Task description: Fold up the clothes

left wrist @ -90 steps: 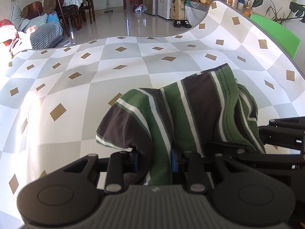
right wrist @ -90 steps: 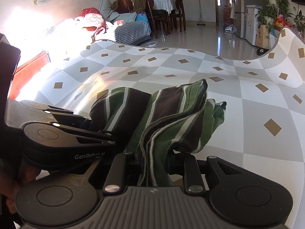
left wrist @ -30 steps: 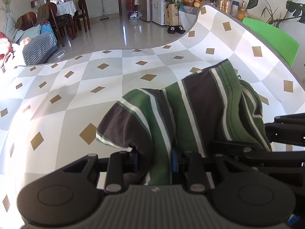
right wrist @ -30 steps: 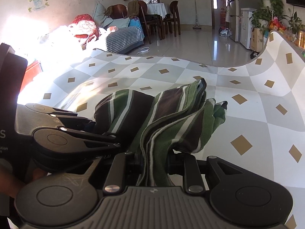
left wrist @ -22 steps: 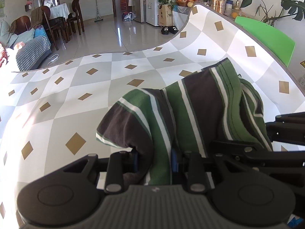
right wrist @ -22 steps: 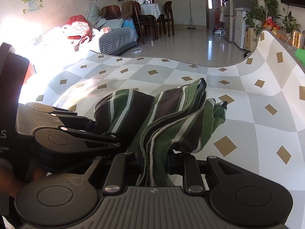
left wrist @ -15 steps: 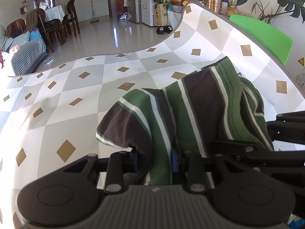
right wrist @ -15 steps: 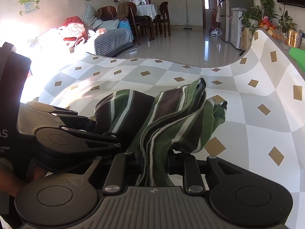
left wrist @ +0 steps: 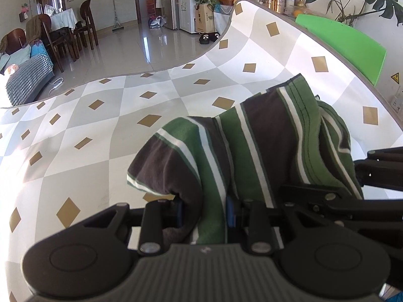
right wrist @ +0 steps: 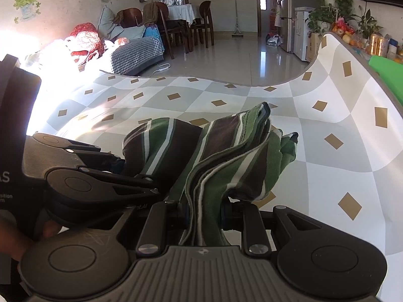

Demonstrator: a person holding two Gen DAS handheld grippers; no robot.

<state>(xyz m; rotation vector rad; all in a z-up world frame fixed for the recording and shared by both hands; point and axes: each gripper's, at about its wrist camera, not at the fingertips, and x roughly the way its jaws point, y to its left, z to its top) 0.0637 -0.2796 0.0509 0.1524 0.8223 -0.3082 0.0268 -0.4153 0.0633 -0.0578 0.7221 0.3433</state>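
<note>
A folded green, brown and white striped garment (left wrist: 257,141) hangs bunched above the checked tablecloth (left wrist: 100,125). My left gripper (left wrist: 204,214) is shut on its left part, with cloth filling the gap between the fingers. My right gripper (right wrist: 204,216) is shut on several stacked layers of the same striped garment (right wrist: 226,151). The two grippers sit side by side: the right gripper's body (left wrist: 377,176) shows at the right edge of the left wrist view, and the left gripper's body (right wrist: 83,176) at the left of the right wrist view. The fingertips are hidden by cloth.
The checked tablecloth (right wrist: 327,130) spreads ahead and to both sides under the garment. A green board (left wrist: 340,42) stands beyond the table's right edge, with plants and tins behind it. Past the far edge lie a tiled floor, dining chairs (right wrist: 199,25) and a sofa.
Both grippers, still holding the garment, have travelled to the right over the table; the green board and plants now look closer. The grip and the garment's shape are unchanged.
</note>
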